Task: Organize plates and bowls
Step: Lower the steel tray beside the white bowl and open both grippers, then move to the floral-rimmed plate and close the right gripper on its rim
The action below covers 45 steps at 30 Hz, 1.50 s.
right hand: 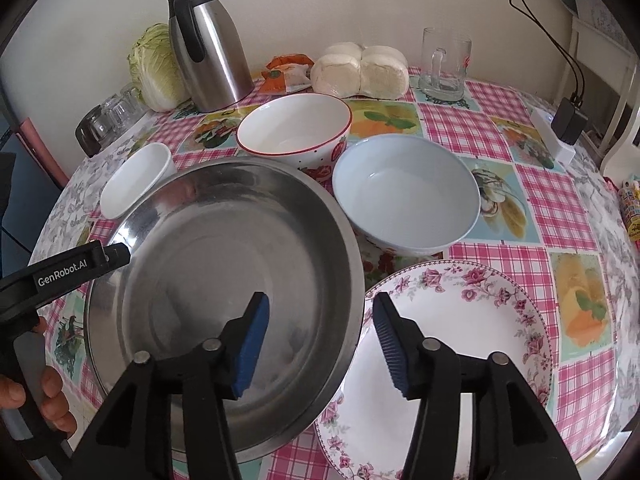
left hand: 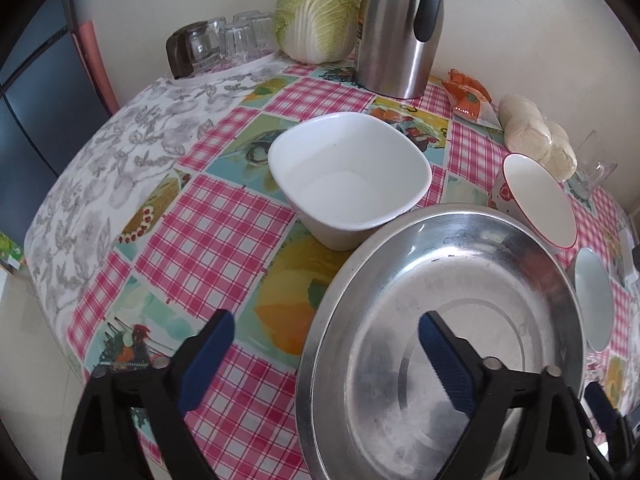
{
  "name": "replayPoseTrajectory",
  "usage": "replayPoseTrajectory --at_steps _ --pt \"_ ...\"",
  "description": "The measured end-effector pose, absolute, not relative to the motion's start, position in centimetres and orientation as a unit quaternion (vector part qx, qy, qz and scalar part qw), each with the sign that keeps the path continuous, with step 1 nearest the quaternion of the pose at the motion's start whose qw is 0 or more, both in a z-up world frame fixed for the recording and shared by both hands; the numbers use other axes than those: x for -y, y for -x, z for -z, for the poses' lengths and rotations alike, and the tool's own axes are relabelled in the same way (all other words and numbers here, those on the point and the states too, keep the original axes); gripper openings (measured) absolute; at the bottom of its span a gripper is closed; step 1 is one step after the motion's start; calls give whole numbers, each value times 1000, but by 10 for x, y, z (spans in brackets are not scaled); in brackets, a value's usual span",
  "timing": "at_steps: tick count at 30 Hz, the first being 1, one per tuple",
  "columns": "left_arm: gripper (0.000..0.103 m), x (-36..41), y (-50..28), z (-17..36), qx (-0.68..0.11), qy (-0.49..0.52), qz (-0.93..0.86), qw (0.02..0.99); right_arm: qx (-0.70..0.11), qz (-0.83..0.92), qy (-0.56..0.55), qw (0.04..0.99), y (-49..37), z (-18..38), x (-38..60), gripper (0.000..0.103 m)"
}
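Note:
A large steel plate (left hand: 460,300) (right hand: 224,280) lies on the checked tablecloth. My left gripper (left hand: 326,334) is open, its jaws astride the plate's left rim. My right gripper (right hand: 320,316) is open, astride the plate's right rim, which overlaps a floral plate (right hand: 472,340). A white square bowl (left hand: 348,176) (right hand: 134,184) sits beyond the steel plate. A strawberry-pattern bowl (right hand: 294,130) (left hand: 536,200) and a pale blue bowl (right hand: 406,196) (left hand: 594,300) stand behind it.
At the back stand a steel thermos jug (right hand: 208,40) (left hand: 400,28), a cabbage (left hand: 318,8), upturned glasses (left hand: 228,40), bagged buns (right hand: 360,70), a glass mug (right hand: 444,64). A charger and white power strip (right hand: 554,136) lie at the right edge.

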<state>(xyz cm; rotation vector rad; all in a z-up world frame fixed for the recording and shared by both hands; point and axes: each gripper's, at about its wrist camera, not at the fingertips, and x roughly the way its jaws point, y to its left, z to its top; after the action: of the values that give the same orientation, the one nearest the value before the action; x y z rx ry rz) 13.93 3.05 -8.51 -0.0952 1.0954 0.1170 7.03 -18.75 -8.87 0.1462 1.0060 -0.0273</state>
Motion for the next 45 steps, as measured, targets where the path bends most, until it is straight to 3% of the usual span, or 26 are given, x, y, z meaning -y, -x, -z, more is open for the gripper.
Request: replayPoseTrajectory --at_steps 3,8,10,15,18,33,45 --pt "103 -27 -138 83 -513 32 -58 856 -479 14 -65 875 -71 88 188 71" --pt "103 -20 -135 79 -505 16 -57 861 -476 16 -59 877 -70 88 190 77" --pt "103 -15 -133 76 -502 10 -53 863 -473 18 -55 879 -69 87 192 86" --pt "103 -3 -127 67 -494 8 -42 869 -464 27 -48 884 -63 83 199 88" --pt "103 5 -121 62 -487 6 -36 873 -459 41 -49 886 -60 81 208 101" --pt "103 83 -75 30 -427 -14 57 902 -398 110 -97 906 -18 59 288 102" --pt "103 148 -36 23 -432 -15 172 885 -377 153 -135 903 20 59 341 102"
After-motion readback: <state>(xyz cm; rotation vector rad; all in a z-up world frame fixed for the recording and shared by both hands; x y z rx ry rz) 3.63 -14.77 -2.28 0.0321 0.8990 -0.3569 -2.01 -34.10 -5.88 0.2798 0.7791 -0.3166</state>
